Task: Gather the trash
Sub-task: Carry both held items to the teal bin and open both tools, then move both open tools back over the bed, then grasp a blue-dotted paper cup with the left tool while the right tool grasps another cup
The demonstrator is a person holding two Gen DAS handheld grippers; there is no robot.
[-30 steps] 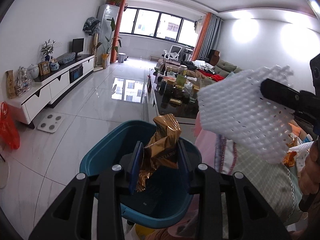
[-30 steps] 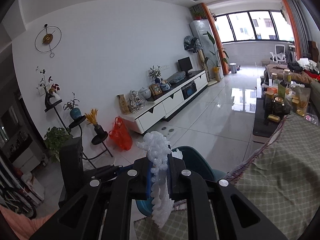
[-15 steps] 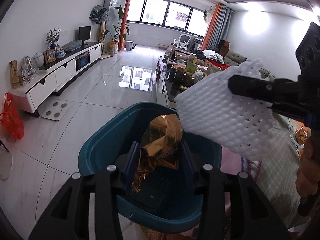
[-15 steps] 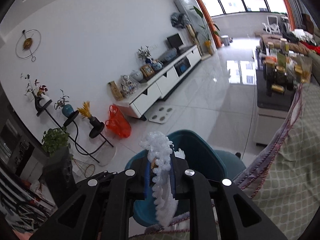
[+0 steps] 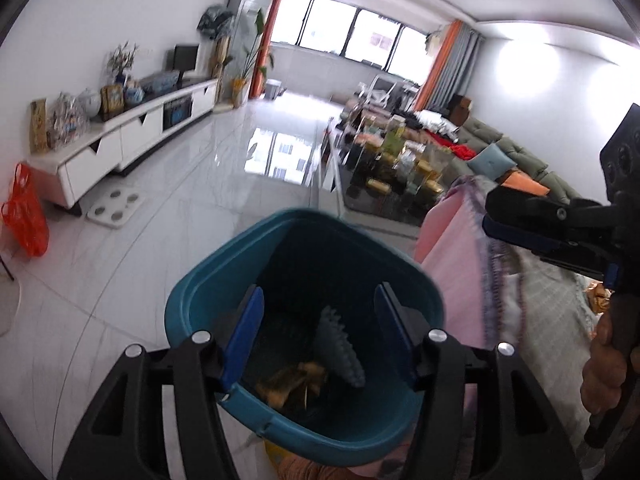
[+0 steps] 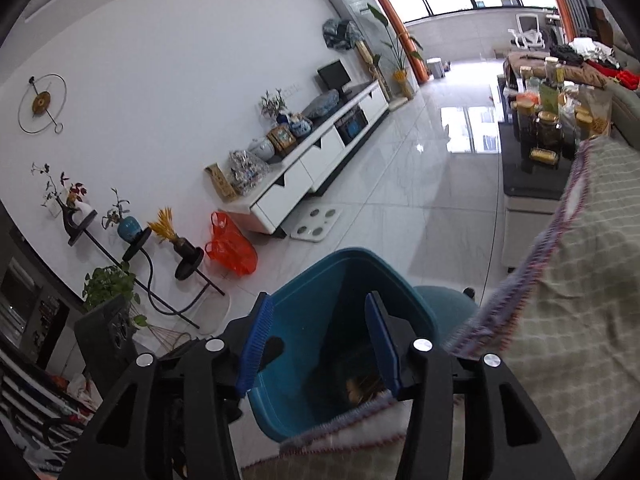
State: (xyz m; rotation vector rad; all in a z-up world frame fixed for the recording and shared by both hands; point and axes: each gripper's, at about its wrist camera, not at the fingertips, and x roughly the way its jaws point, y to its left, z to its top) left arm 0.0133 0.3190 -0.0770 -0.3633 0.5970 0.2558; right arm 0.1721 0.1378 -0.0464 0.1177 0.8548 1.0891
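We have both grippers over the teal bin, and neither one is carrying anything. The left gripper has its blue pads spread and is opening further, with only the bin's dark inside showing between them. The right gripper is the same — jaws apart, opening, nothing pinched.

The trash lies below us, inside the bin: a crumpled gold wrapper on the bottom, and a pale foam net leaning beside it, its long side standing roughly upright against the wrapper. In the right wrist view only a glint of the gold wrapper shows, deep in the bin.

So, as we judge it, this drop is done and what matters next is behind and to the side of us — the checked tablecloth just right of the bin, whose edge hangs over the rim. The right gripper is the nearer to that cloth. Something orange lies on it at the far right edge of the left wrist view, too small to name.
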